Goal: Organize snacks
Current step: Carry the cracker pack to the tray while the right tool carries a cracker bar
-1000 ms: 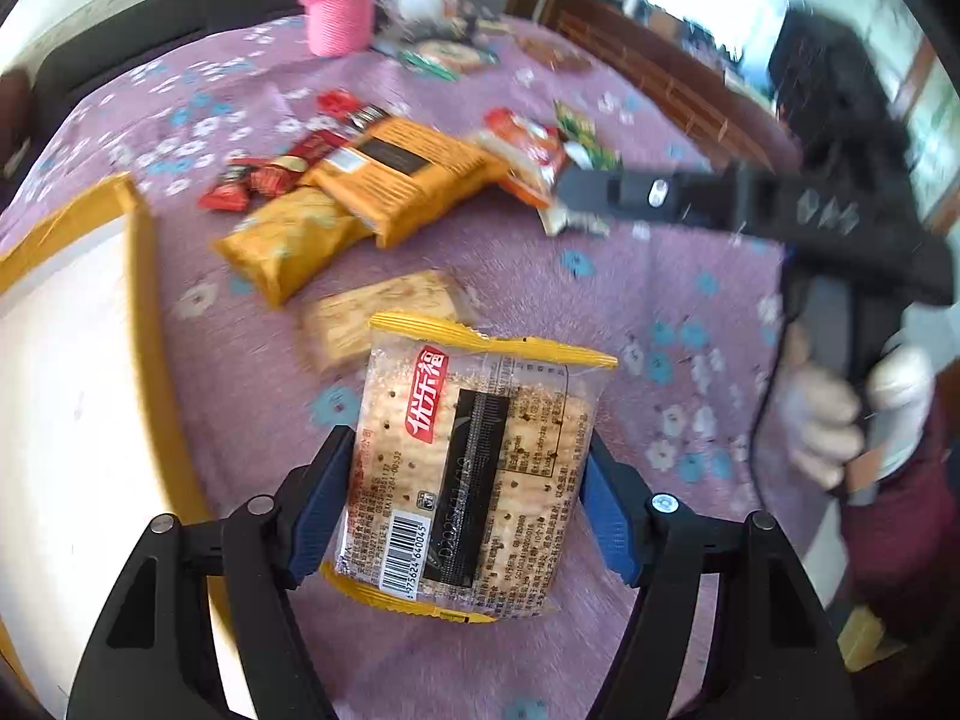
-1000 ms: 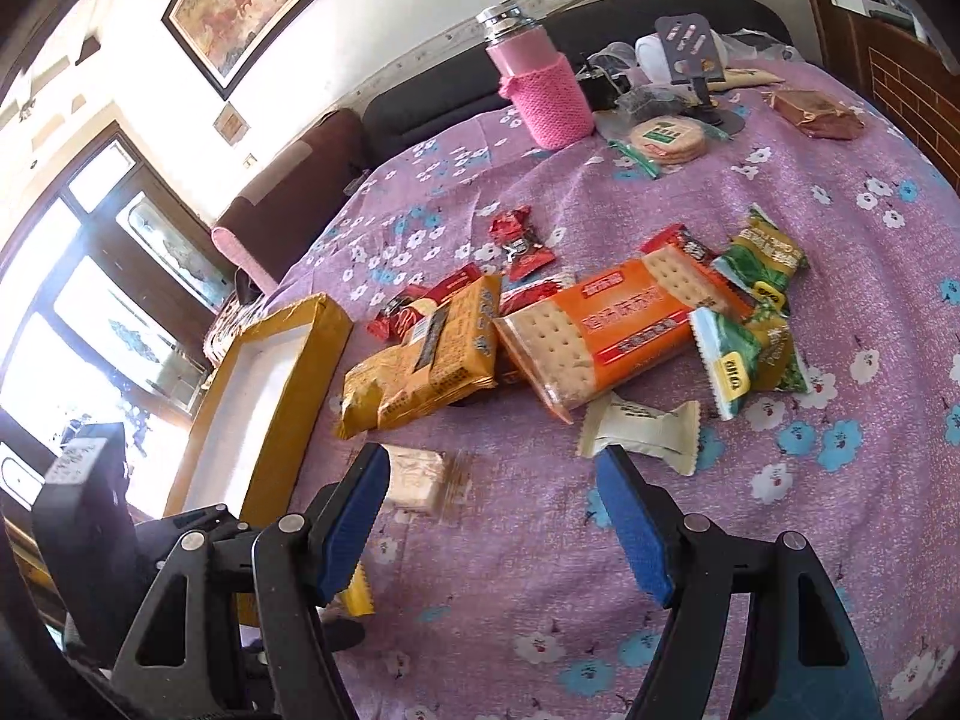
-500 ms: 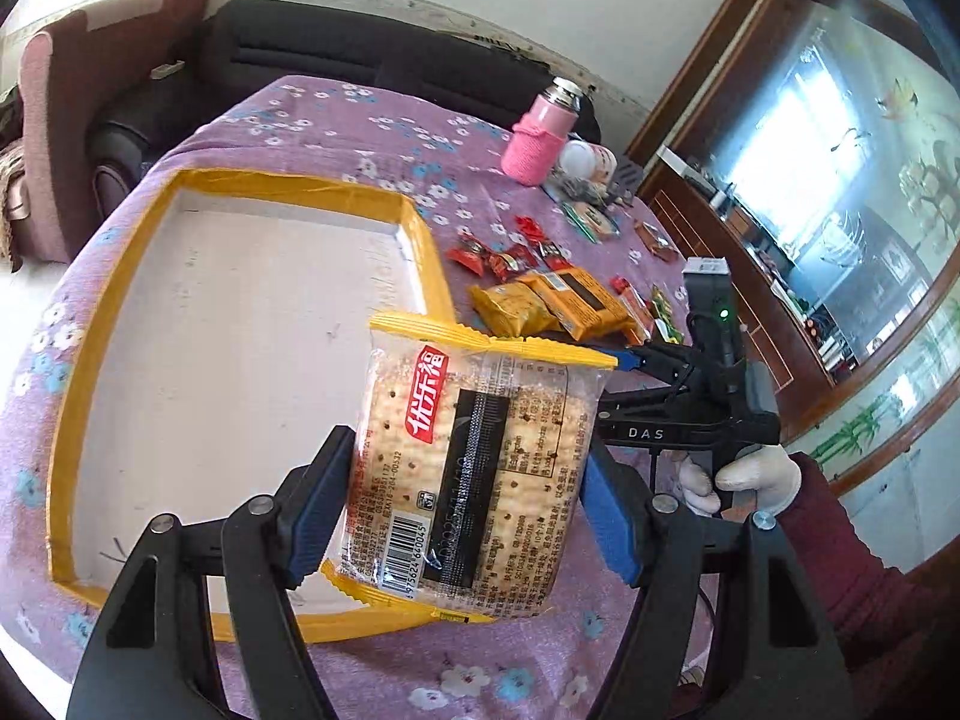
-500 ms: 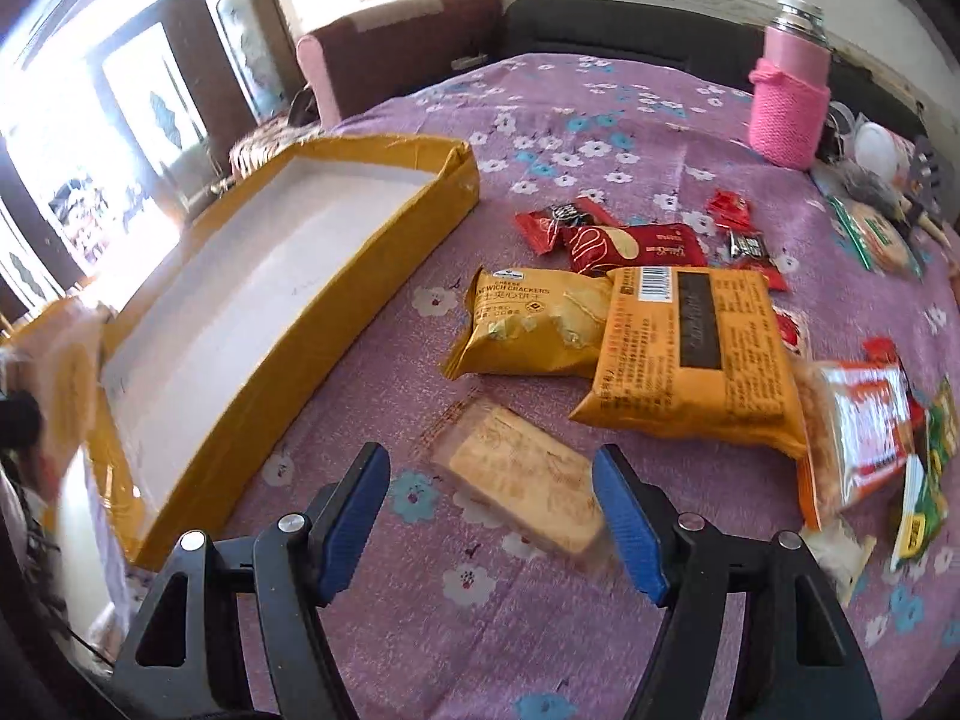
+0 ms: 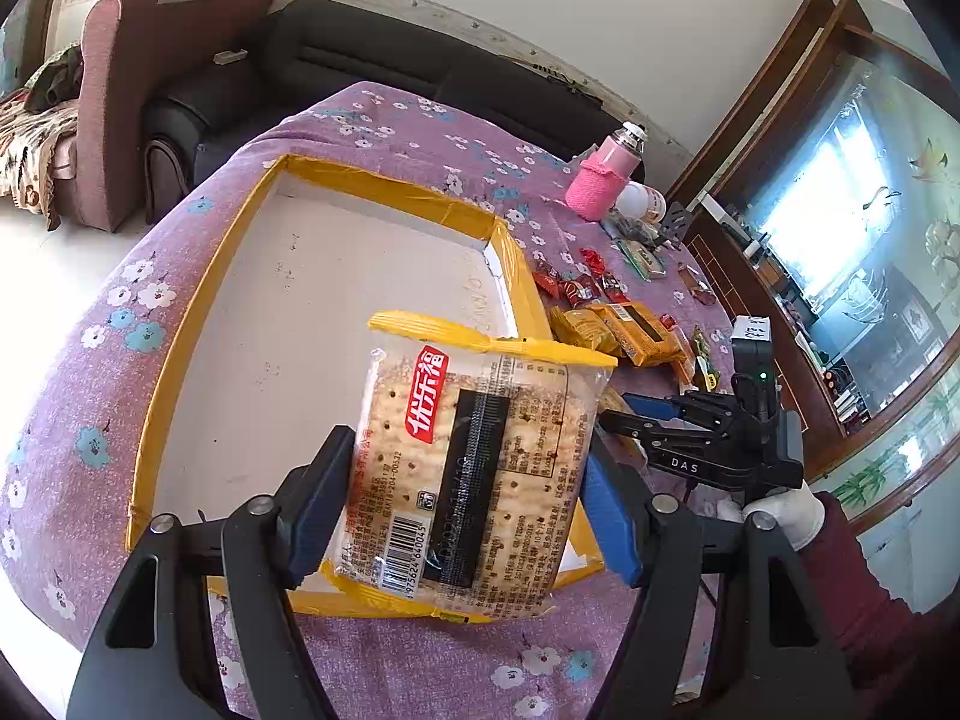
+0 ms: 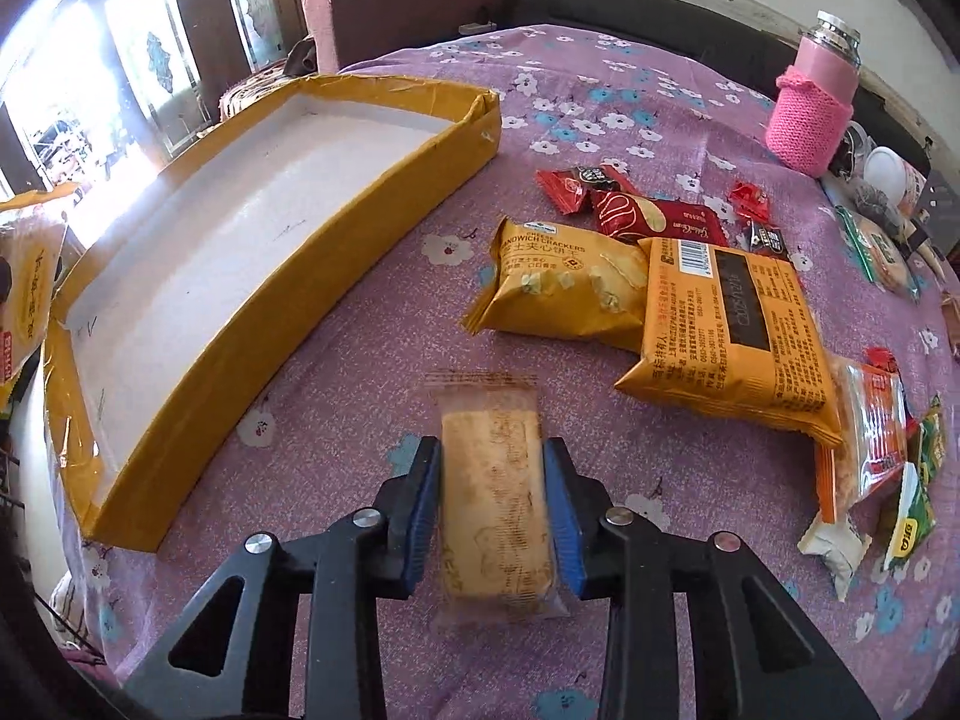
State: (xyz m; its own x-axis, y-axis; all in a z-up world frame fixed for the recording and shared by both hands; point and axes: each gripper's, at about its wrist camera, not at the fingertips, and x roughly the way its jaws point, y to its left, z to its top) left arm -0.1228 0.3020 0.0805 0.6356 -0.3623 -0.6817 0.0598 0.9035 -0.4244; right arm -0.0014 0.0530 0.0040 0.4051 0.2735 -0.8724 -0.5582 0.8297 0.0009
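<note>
While both claws are loaded, the step in hand looks like carrying snacks to the yellow cardboard tray [image 5: 180,324]. The left claw [image 5: 465,495] grips a soda cracker pack [image 5: 474,474] by its two long sides, held above the near end of the tray and off the worktop [image 6: 600,108]. Its long axis runs along the claw's fingers, with the yellow crimped seam pointing away and the barcode end nearest the camera.

The right claw [image 6: 495,495] is closed narrow on a small clear-wrapped biscuit bar [image 6: 495,480], low over the purple floral cloth just beside the tray's outer wall; whether it has left the cloth I cannot tell. The bar also lies lengthwise between the fingers, its far seam pointing toward the loose pile of orange cracker bags [image 6: 726,330].

Next, I judge, the left pack should be lowered flat onto the white tray floor and let go, keeping its long side parallel to a wall so later packs fit.
</note>
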